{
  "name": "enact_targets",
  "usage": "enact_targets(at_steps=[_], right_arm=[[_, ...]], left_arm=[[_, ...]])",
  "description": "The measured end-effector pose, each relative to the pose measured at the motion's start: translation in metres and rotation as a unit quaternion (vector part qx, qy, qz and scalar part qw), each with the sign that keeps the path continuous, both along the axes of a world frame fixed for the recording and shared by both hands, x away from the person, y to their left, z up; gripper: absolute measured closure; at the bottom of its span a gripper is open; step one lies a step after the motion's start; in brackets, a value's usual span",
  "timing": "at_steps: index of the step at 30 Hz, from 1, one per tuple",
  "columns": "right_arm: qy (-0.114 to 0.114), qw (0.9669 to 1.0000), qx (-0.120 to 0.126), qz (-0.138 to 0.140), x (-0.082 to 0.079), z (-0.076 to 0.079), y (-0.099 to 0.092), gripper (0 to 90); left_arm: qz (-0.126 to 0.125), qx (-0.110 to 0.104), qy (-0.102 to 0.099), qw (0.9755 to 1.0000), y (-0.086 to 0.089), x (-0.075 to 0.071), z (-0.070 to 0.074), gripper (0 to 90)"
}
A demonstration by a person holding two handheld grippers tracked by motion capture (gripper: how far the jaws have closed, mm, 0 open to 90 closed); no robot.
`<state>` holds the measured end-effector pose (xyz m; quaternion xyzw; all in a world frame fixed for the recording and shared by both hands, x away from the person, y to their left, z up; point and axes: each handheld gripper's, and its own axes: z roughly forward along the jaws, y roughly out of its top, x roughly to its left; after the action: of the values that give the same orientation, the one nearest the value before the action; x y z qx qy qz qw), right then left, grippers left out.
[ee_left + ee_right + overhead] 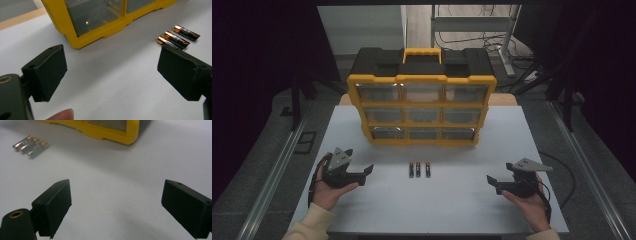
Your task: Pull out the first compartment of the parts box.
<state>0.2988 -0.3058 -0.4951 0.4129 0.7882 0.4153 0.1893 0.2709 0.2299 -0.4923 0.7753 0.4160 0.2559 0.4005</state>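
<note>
Both claws, left (362,176) and right (492,182), sit wide apart, empty. Three batteries (420,169) lie touching, so a pinch could grab two or roll one across the surface (452,210).

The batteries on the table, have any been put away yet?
Not yet. All three small black-and-copper batteries lie side by side on the white table, in front of the yellow-and-black drawer organizer, whose drawers look shut. The left gripper and right gripper are open and hold nothing. Picking up and stowing are left.
</note>
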Motion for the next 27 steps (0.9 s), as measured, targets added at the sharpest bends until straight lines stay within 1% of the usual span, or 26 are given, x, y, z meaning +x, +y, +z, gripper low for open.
enact_targets(at_steps=[4,5,6,7,11,14,15,16,18,19,20,21,22,23,24,27], right_arm=[[-0.006,1.0,0.0,0.001,-0.001,0.001,0.0,9.9],[-0.005,1.0,0.0,0.001,-0.001,0.001,0.0,9.9],[-0.004,1.0,0.0,0.001,-0.001,0.001,0.0,9.9],[-0.004,1.0,-0.001,0.001,-0.001,0.001,0.0,9.9],[-0.003,1.0,-0.002,0.001,-0.001,0.001,0.0,9.9],[-0.002,1.0,-0.002,0.002,0.0,0.0,0.0,9.8],[-0.002,1.0,-0.002,0.002,0.0,0.0,0.0,9.8],[-0.001,1.0,-0.003,0.003,0.0,0.0,0.0,9.9],[0.0,1.0,-0.001,0.003,0.0,0.0,0.0,9.8],[0.0,1.0,-0.001,0.003,0.0,0.0,0.0,9.9],[0.0,1.0,-0.002,0.003,0.0,0.0,0.0,9.9],[-0.001,1.0,-0.003,0.002,0.0,0.0,0.0,9.8],[-0.001,1.0,-0.003,0.003,0.0,0.0,0.0,9.9],[-0.001,1.0,-0.004,0.004,0.0,0.0,0.0,9.8],[-0.001,1.0,-0.005,0.004,0.0,0.0,0.0,9.9],[-0.001,1.0,-0.006,0.005,0.0,0.0,0.0,9.8]], left_arm=[[-0.011,0.021,-0.022,0.9995,-0.003,-0.002,0.002,9.4],[-0.012,0.025,-0.026,0.9993,-0.004,-0.002,0.002,9.4],[-0.012,0.025,-0.026,0.9993,-0.004,-0.002,0.002,9.3],[-0.013,0.031,-0.034,0.9988,-0.005,-0.004,0.003,9.4],[-0.015,0.038,-0.044,0.9982,-0.005,-0.005,0.005,9.4],[-0.021,0.048,-0.045,0.9976,-0.006,-0.005,0.006,9.6],[-0.021,0.048,-0.045,0.9976,-0.006,-0.005,0.006,9.6],[-0.022,0.058,-0.051,0.9968,-0.008,-0.006,0.007,9.8],[-0.022,0.061,-0.054,0.9964,-0.009,-0.006,0.007,10.0],[-0.023,0.07,-0.06,0.9955,-0.009,-0.007,0.008,10.0],[-0.021,0.075,-0.073,0.9943,-0.01,-0.009,0.009,10.6],[-0.021,0.075,-0.073,0.9943,-0.01,-0.009,0.009,10.8],[-0.023,0.081,-0.082,0.9931,-0.011,-0.01,0.01,10.8],[-0.023,0.081,-0.082,0.9931,-0.011,-0.01,0.01,10.7],[-0.023,0.084,-0.087,0.9924,-0.012,-0.01,0.011,10.7],[-0.022,0.088,-0.092,0.9917,-0.012,-0.011,0.012,10.7]])
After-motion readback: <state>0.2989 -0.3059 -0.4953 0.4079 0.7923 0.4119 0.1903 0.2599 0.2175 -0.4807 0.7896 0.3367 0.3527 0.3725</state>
